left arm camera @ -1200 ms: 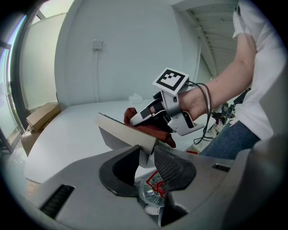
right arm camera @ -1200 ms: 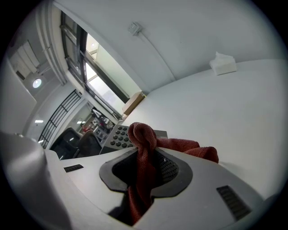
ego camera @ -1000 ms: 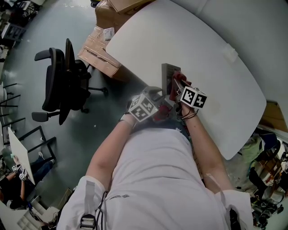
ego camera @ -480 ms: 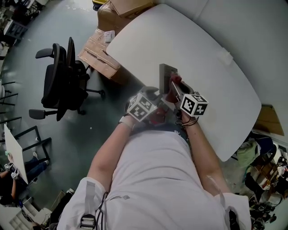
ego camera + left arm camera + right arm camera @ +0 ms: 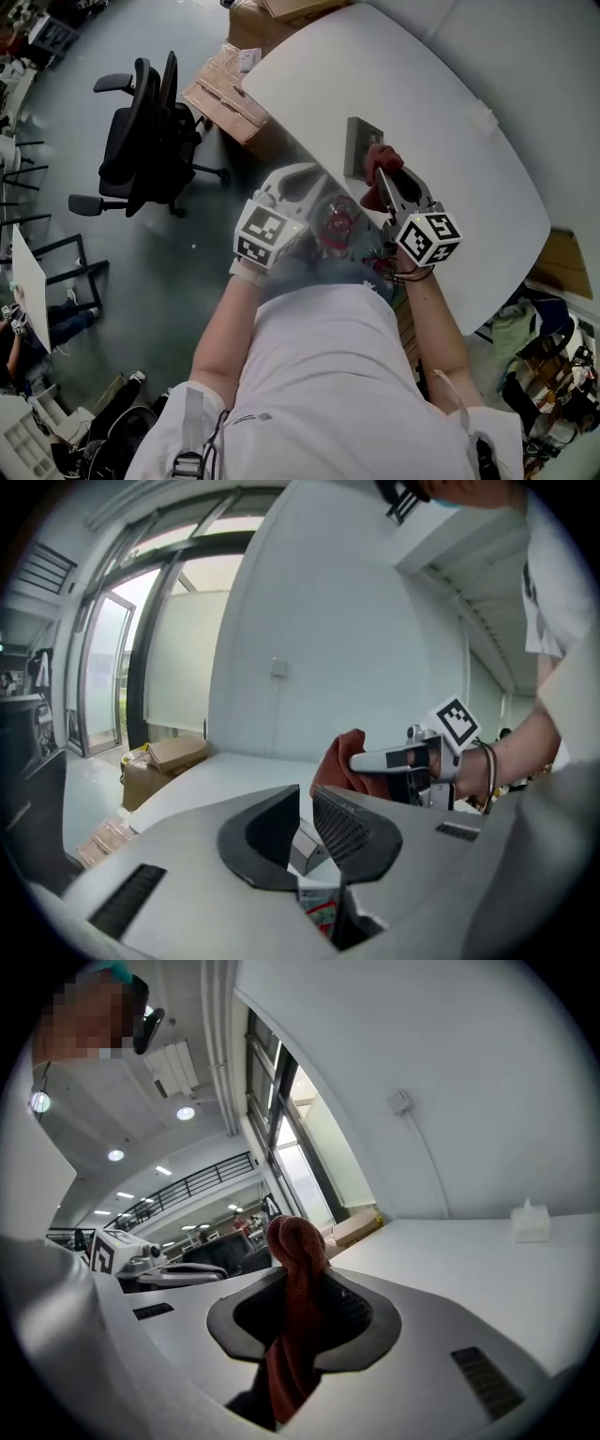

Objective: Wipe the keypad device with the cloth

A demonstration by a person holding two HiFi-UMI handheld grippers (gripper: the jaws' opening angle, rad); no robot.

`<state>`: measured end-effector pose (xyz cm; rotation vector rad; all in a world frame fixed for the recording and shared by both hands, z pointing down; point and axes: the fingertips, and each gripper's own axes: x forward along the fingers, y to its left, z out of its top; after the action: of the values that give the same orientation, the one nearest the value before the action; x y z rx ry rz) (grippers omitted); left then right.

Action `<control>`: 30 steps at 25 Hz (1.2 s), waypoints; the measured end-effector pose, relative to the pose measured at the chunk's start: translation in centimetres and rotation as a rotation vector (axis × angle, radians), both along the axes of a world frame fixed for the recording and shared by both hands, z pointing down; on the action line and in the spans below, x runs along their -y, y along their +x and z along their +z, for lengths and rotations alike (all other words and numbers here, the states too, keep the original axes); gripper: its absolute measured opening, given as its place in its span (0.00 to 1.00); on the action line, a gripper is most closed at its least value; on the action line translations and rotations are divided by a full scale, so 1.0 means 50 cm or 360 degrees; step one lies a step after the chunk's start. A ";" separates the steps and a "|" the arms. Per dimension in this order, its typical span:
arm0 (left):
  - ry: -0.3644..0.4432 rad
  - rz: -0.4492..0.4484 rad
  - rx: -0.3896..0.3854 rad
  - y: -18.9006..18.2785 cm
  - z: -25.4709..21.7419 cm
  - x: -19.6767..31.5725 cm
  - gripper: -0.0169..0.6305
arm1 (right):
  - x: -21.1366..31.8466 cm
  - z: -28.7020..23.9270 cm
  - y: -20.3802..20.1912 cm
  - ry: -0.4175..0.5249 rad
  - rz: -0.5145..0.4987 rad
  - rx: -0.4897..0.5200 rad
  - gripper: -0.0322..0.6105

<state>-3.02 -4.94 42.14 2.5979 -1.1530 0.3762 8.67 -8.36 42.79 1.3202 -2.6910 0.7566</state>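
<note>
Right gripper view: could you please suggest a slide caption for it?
Right gripper clamps a red cloth above the white table.

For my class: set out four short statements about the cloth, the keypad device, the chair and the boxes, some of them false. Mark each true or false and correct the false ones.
1. The right gripper is shut on a red cloth. True.
2. The keypad device lies on the floor. False: it is on the white table.
3. A black office chair stands on the floor, away from the table. True.
4. The cardboard boxes are stacked on top of the table. False: they sit on the floor beside the table's edge.
</note>
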 end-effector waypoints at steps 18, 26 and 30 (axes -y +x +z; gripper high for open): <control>0.0250 0.0144 -0.0282 -0.186 -0.152 -0.251 0.09 | -0.303 -0.143 -0.160 0.0246 0.0280 -0.0089 0.19; 0.0225 0.0262 -0.0303 -0.255 -0.148 -0.368 0.08 | -0.440 -0.164 -0.225 0.0308 0.0384 -0.0104 0.19; 0.0249 0.0288 -0.0294 -0.256 -0.157 -0.396 0.07 | -0.474 -0.180 -0.242 0.0352 0.0358 -0.0139 0.19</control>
<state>-15.84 14.87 34.31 2.8125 -0.9231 0.0811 -3.44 15.36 33.78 1.6838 -2.6486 0.4106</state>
